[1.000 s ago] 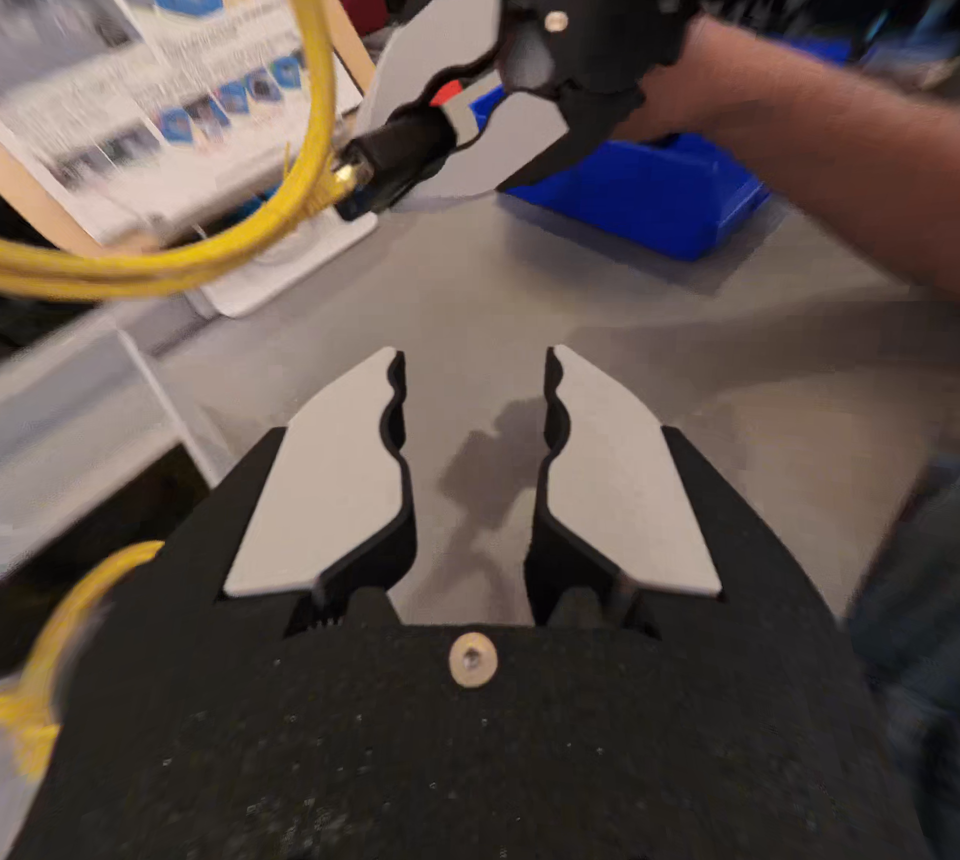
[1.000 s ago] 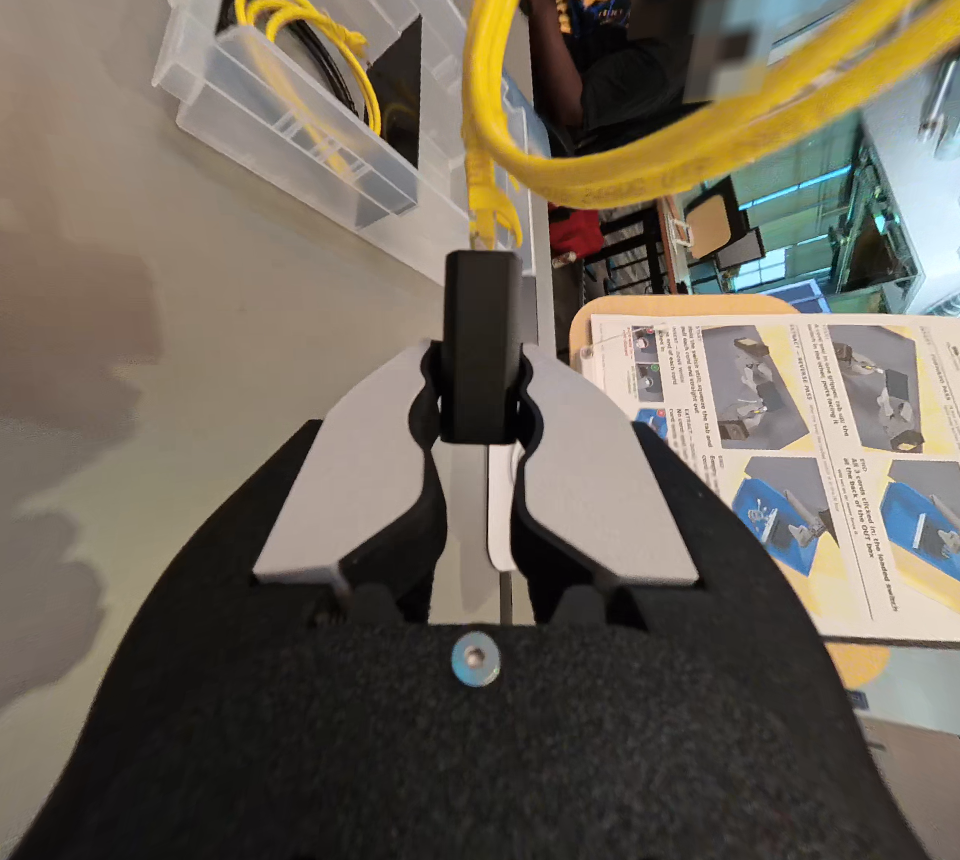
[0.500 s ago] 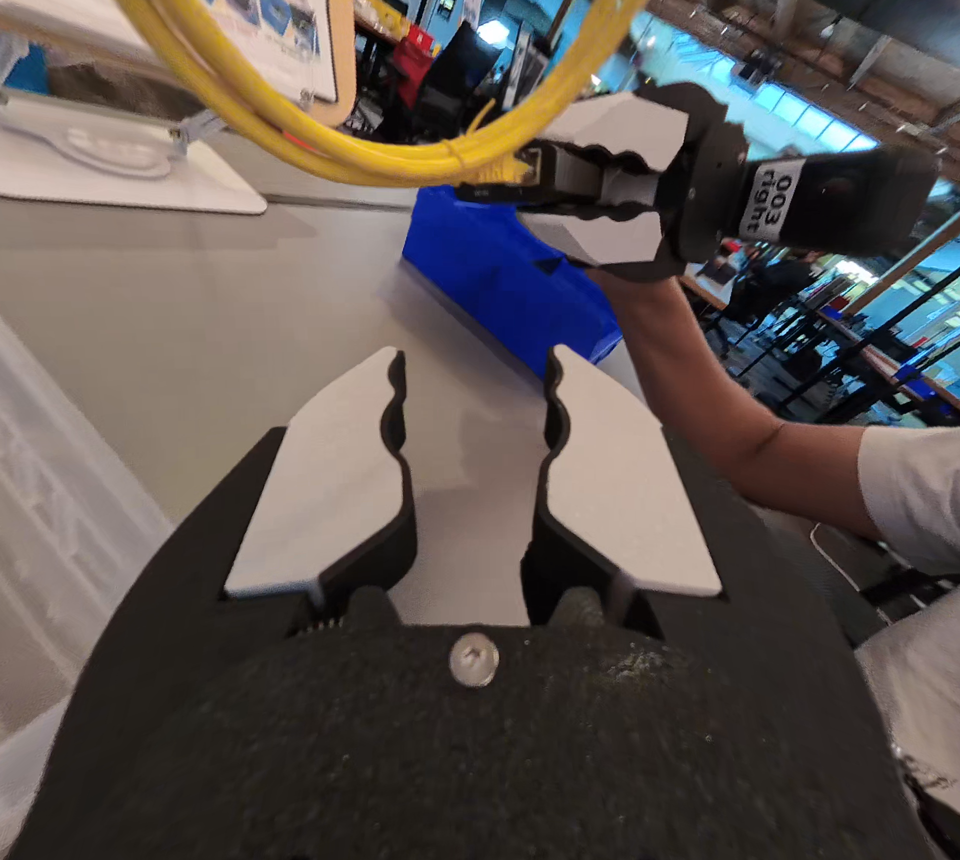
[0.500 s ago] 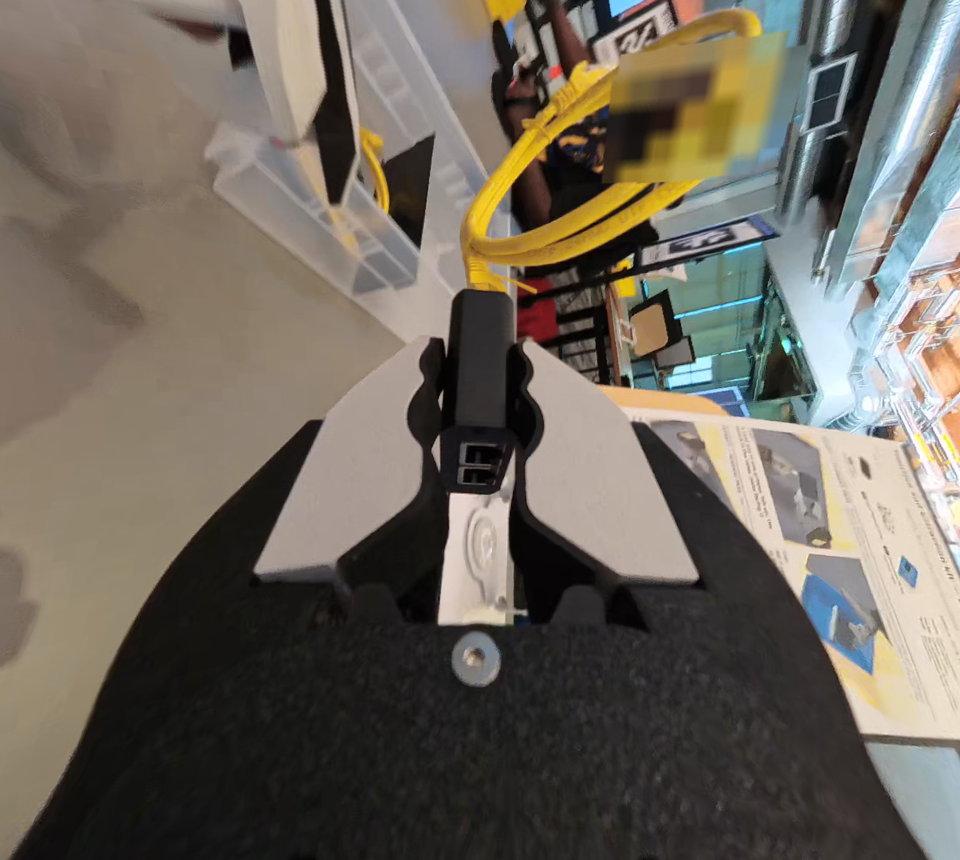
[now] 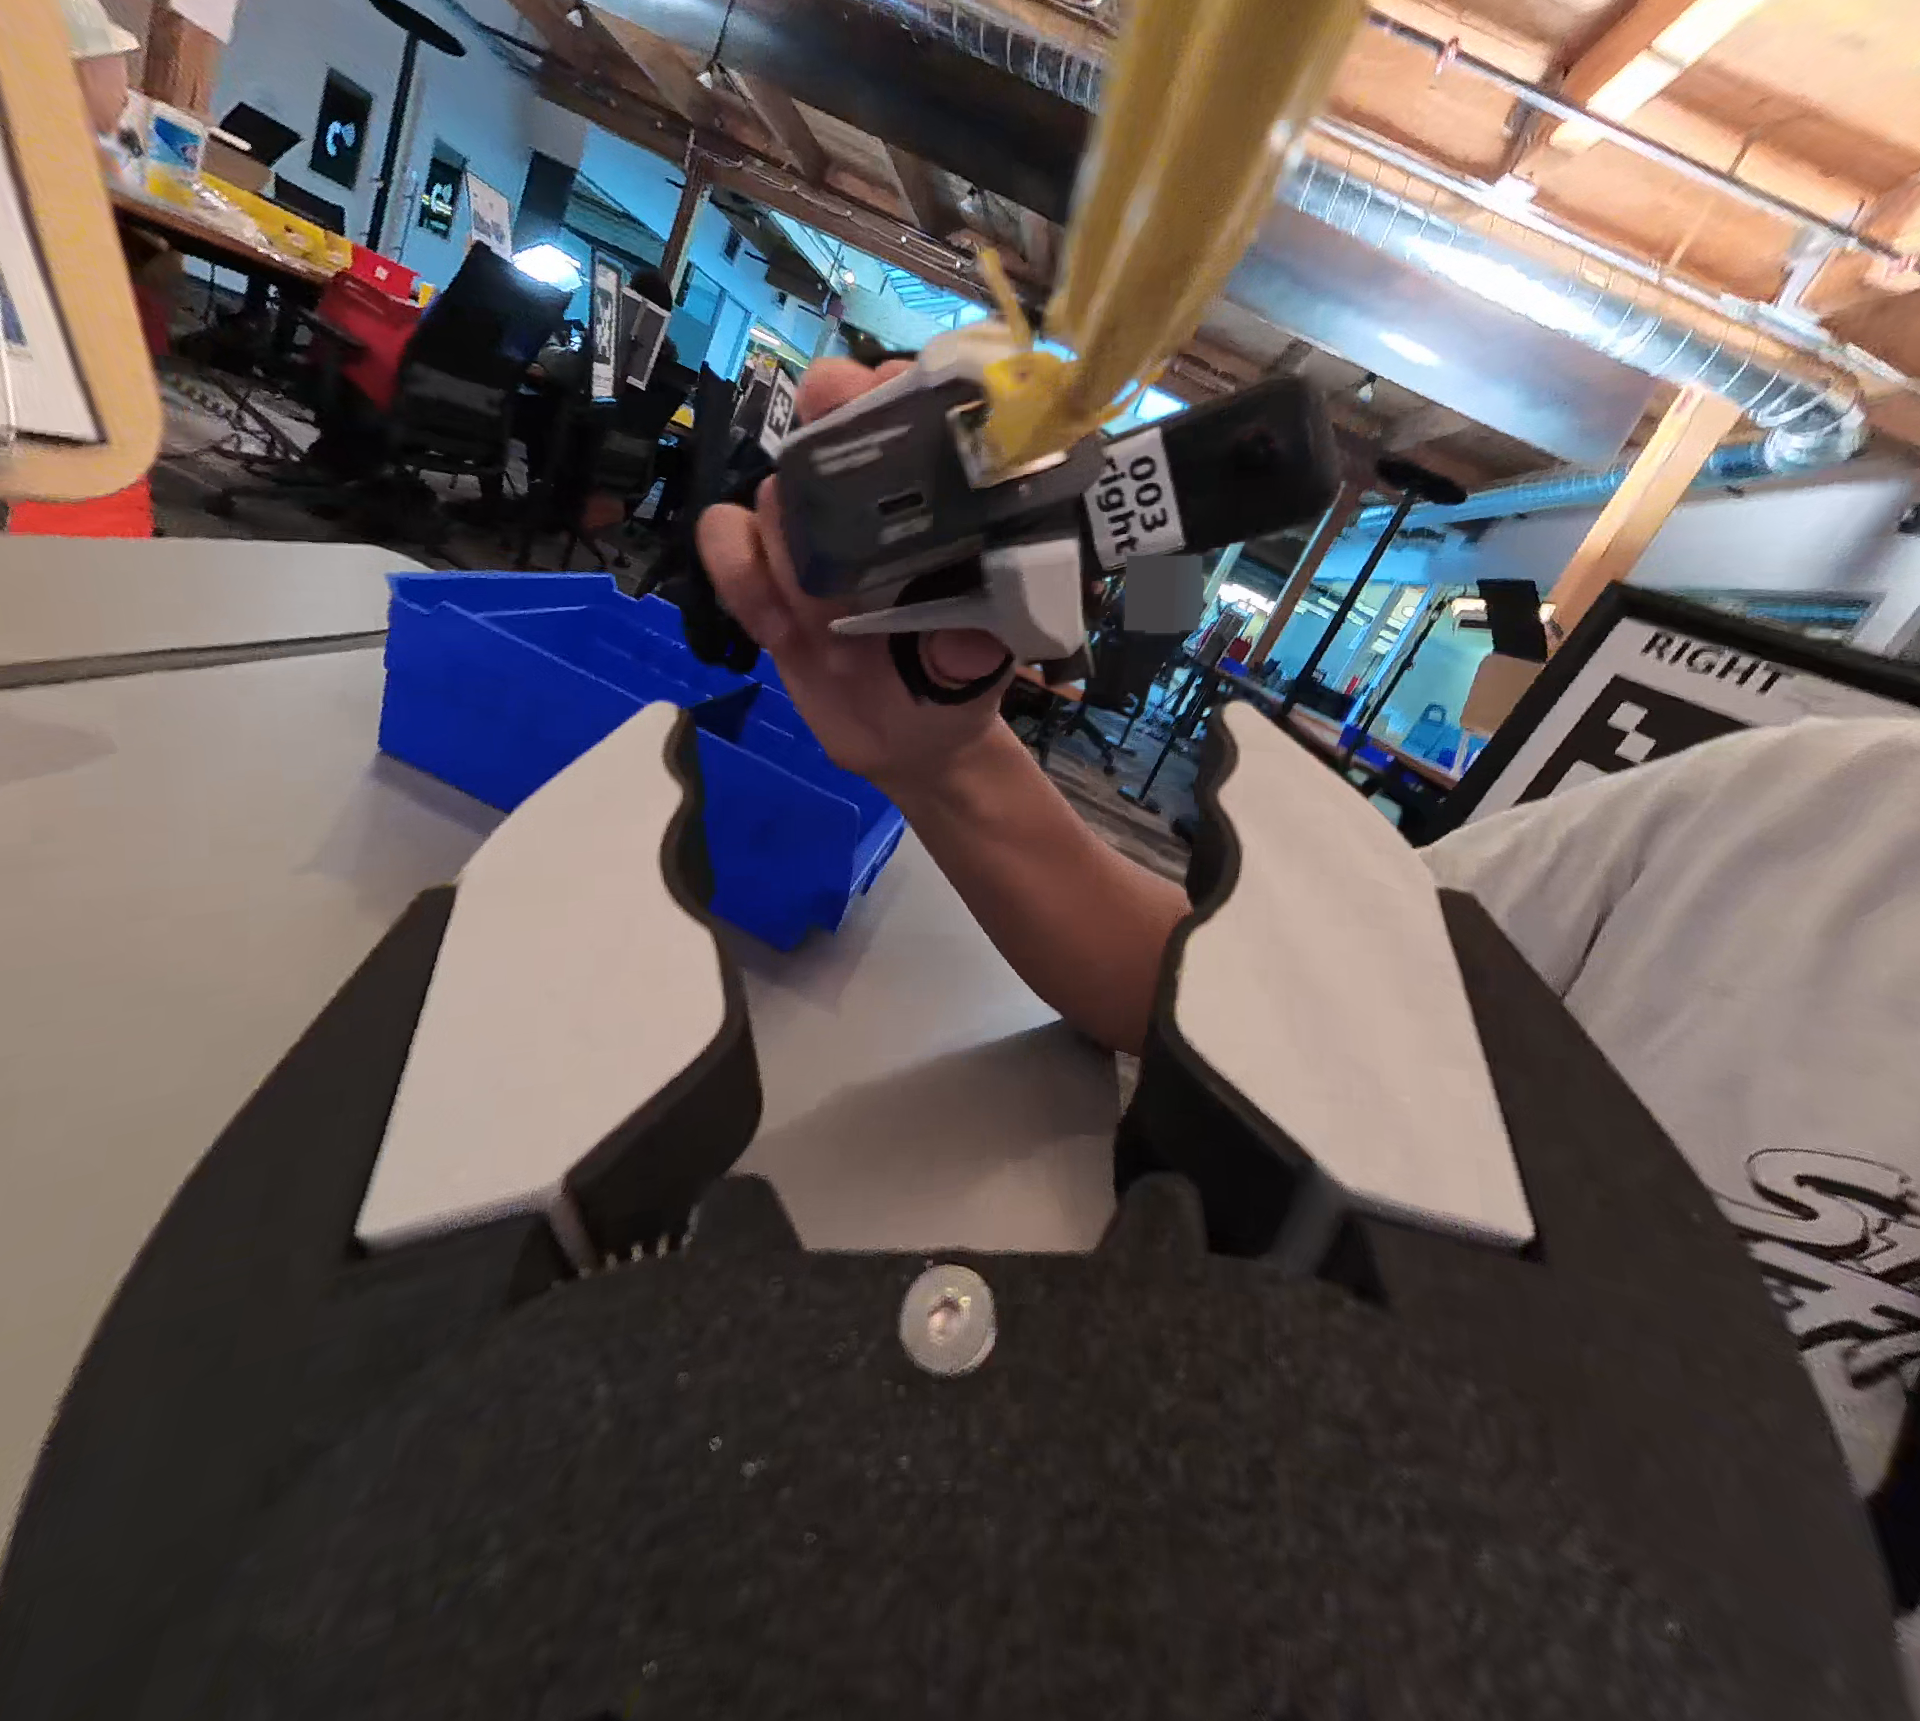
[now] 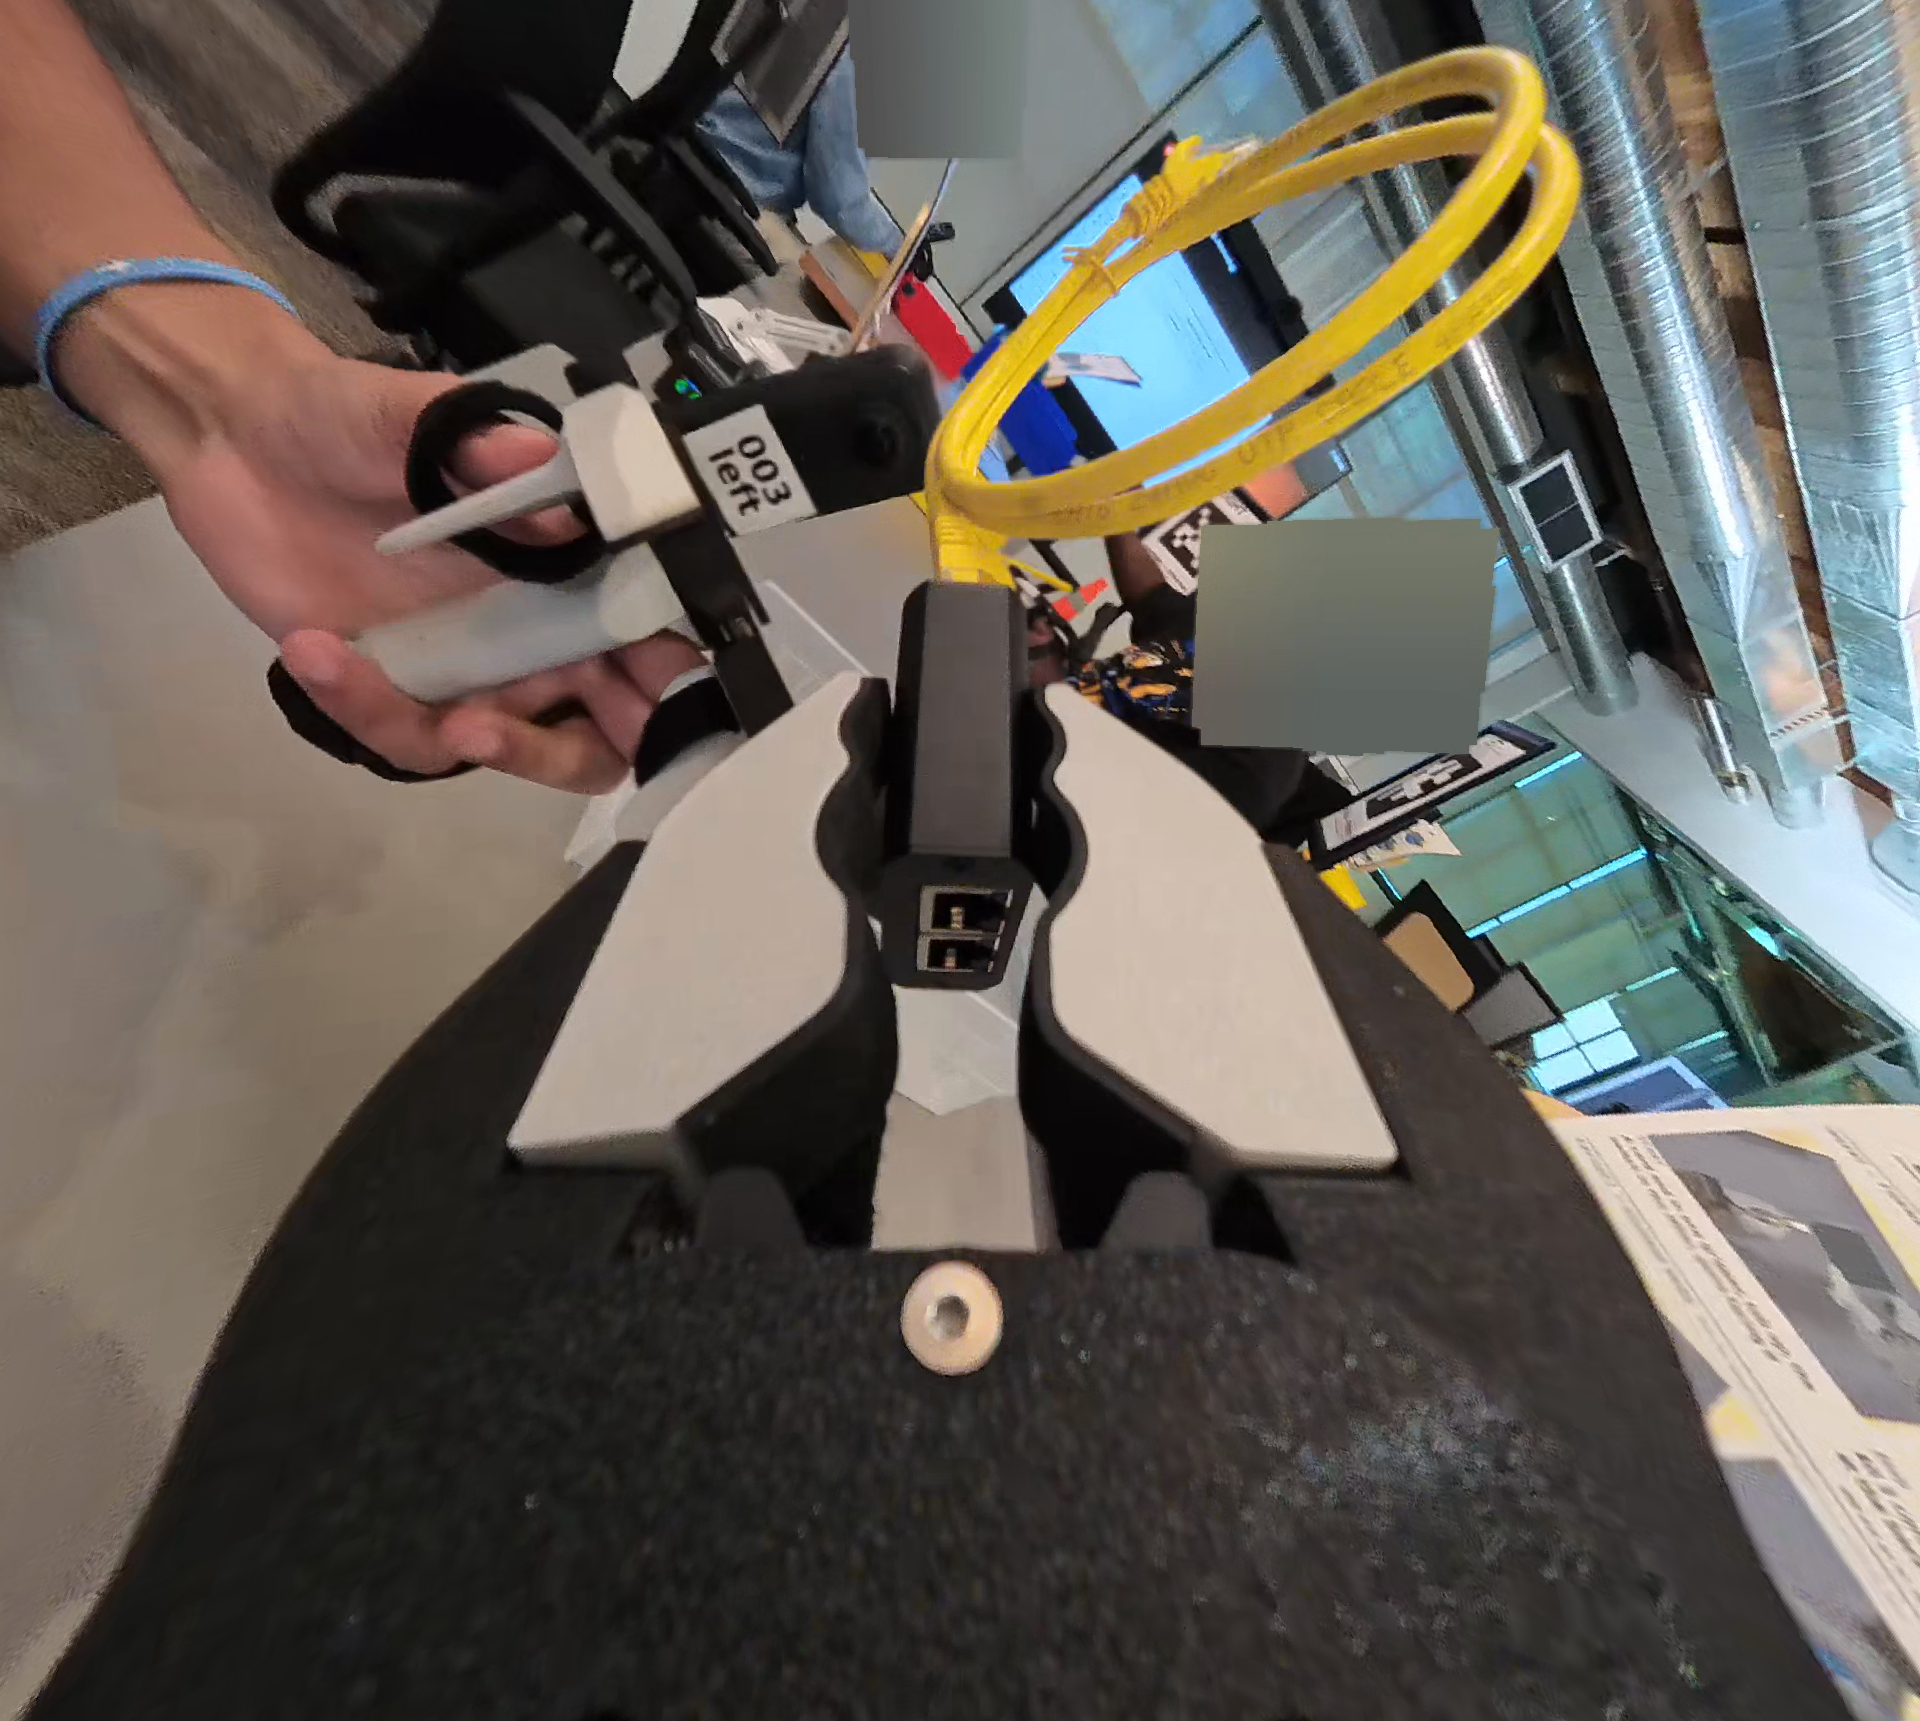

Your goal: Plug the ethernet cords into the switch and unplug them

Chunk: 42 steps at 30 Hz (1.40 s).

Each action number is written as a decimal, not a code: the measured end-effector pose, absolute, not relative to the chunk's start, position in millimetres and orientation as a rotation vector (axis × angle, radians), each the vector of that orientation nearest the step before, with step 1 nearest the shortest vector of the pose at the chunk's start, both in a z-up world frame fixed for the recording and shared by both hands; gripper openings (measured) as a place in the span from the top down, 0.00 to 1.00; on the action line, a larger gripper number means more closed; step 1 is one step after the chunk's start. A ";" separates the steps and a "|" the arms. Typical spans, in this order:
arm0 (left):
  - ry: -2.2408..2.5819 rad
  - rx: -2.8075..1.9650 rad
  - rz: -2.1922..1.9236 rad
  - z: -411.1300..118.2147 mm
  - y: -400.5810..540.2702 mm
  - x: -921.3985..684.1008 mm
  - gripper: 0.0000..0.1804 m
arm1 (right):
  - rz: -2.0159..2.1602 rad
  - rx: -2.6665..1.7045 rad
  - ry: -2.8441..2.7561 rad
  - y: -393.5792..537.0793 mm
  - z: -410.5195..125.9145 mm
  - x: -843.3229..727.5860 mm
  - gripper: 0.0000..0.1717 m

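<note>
My right gripper [image 6: 956, 705] is shut on a black switch [image 6: 956, 767], both pads pressed on its sides, and holds it in the air. Two empty ports on its near end face the camera. A looped yellow ethernet cord [image 6: 1299, 383] is plugged into its far end by a yellow plug [image 6: 971, 544]. My left gripper [image 5: 945, 726] is wide open and empty above the grey table [image 5: 208, 840]. In the left wrist view the switch [image 5: 883, 508] hangs ahead and above the fingers, with the cord [image 5: 1174, 113] rising from it. The left gripper's body [image 6: 665, 466] shows in a hand to the left of the switch.
A blue bin [image 5: 582, 695] stands on the table just beyond my left finger. A printed instruction sheet [image 6: 1766, 1308] lies at the lower right of the right wrist view. A person's forearm [image 5: 1018, 861] crosses between my left fingers. A framed marker board [image 5: 1662, 715] stands at the right. Left tips to right tips: about 4 centimetres.
My left jaws have opened much wider, still empty. Both grippers have tilted upward. The right gripper keeps its hold on the switch, with the cord still plugged in.
</note>
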<state>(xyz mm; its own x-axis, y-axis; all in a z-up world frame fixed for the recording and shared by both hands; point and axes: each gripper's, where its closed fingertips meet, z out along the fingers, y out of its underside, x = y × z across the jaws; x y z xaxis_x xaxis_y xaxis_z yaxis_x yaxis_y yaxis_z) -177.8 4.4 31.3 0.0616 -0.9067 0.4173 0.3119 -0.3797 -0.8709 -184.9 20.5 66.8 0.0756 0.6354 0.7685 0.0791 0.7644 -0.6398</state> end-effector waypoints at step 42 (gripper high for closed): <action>0.576 -1.360 -1.177 27.7 16.6 -192.8 0.45 | 0.116 -0.845 -1.612 58.2 2.9 -205.9 0.86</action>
<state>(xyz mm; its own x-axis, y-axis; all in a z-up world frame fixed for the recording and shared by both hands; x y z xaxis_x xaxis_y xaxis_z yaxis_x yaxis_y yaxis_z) -192.8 16.6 27.7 0.3685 -0.8803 0.2989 0.3040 -0.1897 -0.9336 -205.9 58.2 2.9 0.0187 0.5735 0.8190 0.4508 0.7264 -0.5189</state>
